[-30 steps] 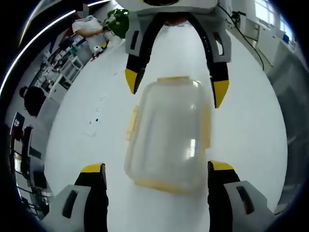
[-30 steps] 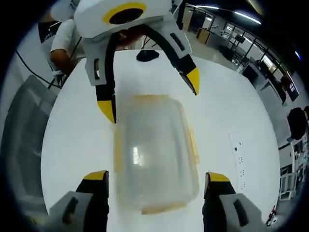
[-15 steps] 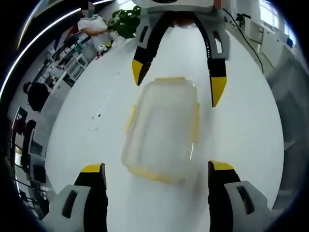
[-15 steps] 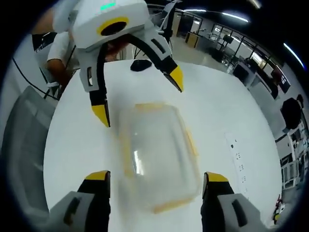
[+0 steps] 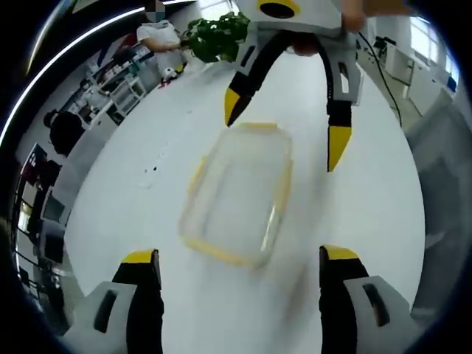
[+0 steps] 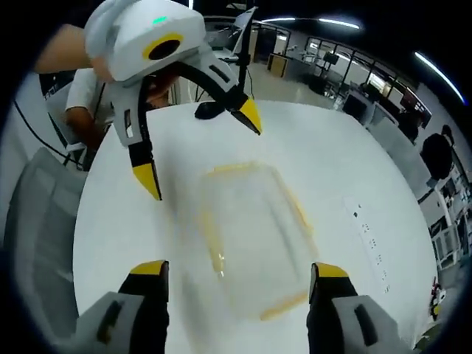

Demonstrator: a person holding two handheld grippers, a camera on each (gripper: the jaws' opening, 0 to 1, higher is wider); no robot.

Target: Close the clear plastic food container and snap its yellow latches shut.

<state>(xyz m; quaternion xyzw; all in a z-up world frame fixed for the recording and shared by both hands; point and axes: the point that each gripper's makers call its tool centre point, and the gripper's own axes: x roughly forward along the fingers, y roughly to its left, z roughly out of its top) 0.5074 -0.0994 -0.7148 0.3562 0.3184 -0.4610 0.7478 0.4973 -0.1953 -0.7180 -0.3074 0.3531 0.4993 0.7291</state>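
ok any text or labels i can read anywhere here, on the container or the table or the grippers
None can be read.
Clear container: no label or print visible; it is blurred in both views.
White table: a strip of small dark marks near its edge, too small to read.
Left gripper and right gripper: yellow tips and grey bodies, no lettering visible.

The food container (image 5: pixel 237 193) looks like clear, smooth plastic that catches a small glint of light, with opaque yellow plastic latches (image 5: pixel 198 174) along its rim. It sits on a white table (image 5: pixel 369 192) with a smooth, faintly glossy top. Both grippers have matt black jaws with yellow plastic-looking tips and pale grey moulded shells.
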